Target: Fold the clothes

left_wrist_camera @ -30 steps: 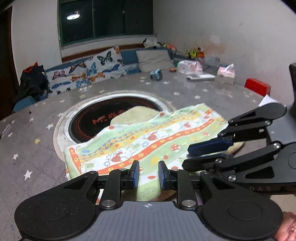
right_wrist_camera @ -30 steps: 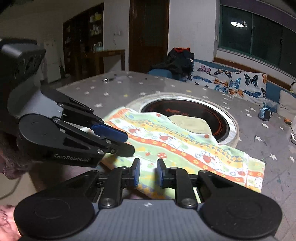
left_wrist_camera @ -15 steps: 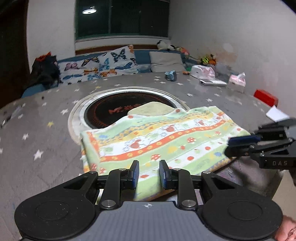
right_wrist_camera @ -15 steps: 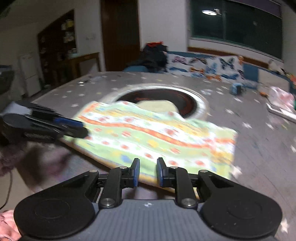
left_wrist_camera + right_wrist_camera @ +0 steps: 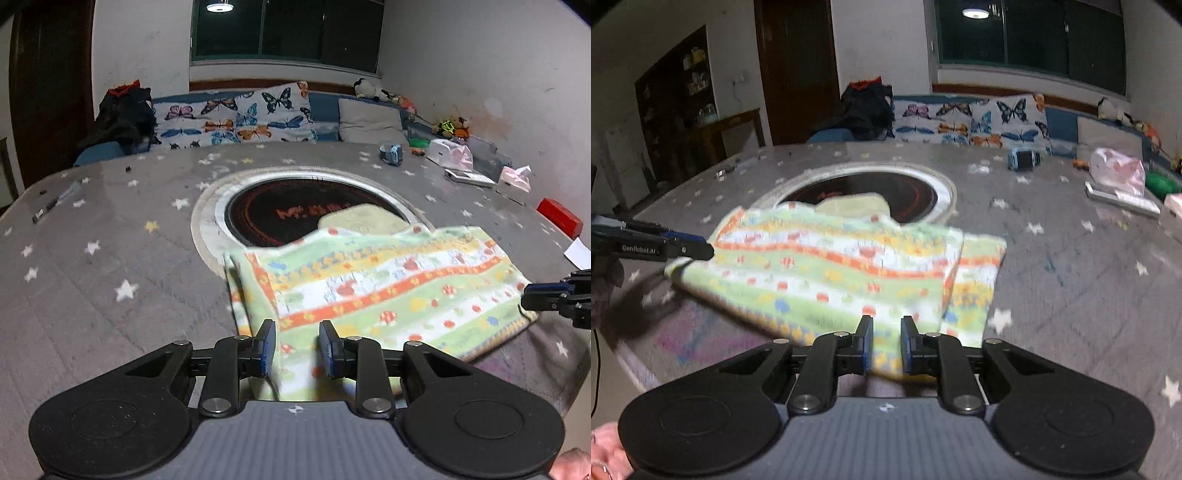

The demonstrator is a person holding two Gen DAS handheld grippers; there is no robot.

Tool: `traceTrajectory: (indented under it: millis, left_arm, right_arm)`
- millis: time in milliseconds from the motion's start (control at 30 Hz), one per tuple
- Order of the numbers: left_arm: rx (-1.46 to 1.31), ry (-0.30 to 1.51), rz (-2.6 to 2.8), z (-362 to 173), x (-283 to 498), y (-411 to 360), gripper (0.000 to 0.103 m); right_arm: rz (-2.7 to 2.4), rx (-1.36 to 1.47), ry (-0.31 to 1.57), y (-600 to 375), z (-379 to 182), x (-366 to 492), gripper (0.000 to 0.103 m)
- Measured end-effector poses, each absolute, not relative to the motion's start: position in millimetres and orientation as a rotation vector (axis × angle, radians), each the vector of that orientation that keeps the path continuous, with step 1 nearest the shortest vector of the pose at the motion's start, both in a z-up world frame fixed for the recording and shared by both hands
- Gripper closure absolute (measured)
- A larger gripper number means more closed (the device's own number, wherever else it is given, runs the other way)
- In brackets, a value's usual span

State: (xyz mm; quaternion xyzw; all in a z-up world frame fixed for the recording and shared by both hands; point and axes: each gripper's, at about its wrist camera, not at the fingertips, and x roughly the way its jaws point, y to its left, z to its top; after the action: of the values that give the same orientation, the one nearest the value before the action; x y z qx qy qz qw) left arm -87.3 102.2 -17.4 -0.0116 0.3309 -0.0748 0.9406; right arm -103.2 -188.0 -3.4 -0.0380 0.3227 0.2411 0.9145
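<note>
A folded cloth with green, white and orange stripes and small prints (image 5: 388, 291) lies on the grey star-patterned table, partly over the round hotplate. It also shows in the right wrist view (image 5: 842, 273). My left gripper (image 5: 297, 349) is open over the cloth's near left corner; the cloth edge lies between its fingers. My right gripper (image 5: 886, 345) is open over the near right corner, cloth edge between its fingers. Each gripper shows at the edge of the other's view, the right one (image 5: 546, 295) and the left one (image 5: 683, 247).
The round black hotplate (image 5: 295, 210) has a wide pale rim. A pale yellow cloth (image 5: 362, 218) lies on it behind the striped one. A red box (image 5: 559, 218), tissue packs (image 5: 513, 177) and a blue toy (image 5: 391, 153) sit at the far right. The table's edge (image 5: 646, 369) is close.
Both grippers have moved apart, from side by side at the cloth's near edge to its two near corners. Their jaw gaps look unchanged. The cloth has stayed on the table.
</note>
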Motion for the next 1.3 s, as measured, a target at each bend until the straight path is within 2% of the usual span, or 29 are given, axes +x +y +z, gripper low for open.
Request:
traceTrajectory:
  millis: [433, 667, 833, 1300]
  left_arm:
    - [-0.02, 0.721, -0.12, -23, -31, 111, 0.075]
    - [-0.003, 0.695, -0.198, -9, -8, 80, 0.075]
    - [0.016, 0.745, -0.197, -19, 15, 67, 0.074]
    - [0.009, 0.761, -0.137, -15, 2, 74, 0.071]
  right_arm:
    - [0.457, -0.079, 0.694, -181, -9, -59, 0.087]
    - [0.461, -0.076, 0.667, -162, -3, -14, 0.087]
    - [0.437, -0.086, 0.696, -156, -15, 7, 0.089]
    - [0.495, -0.126, 0.649, -145, 10, -29, 0.085]
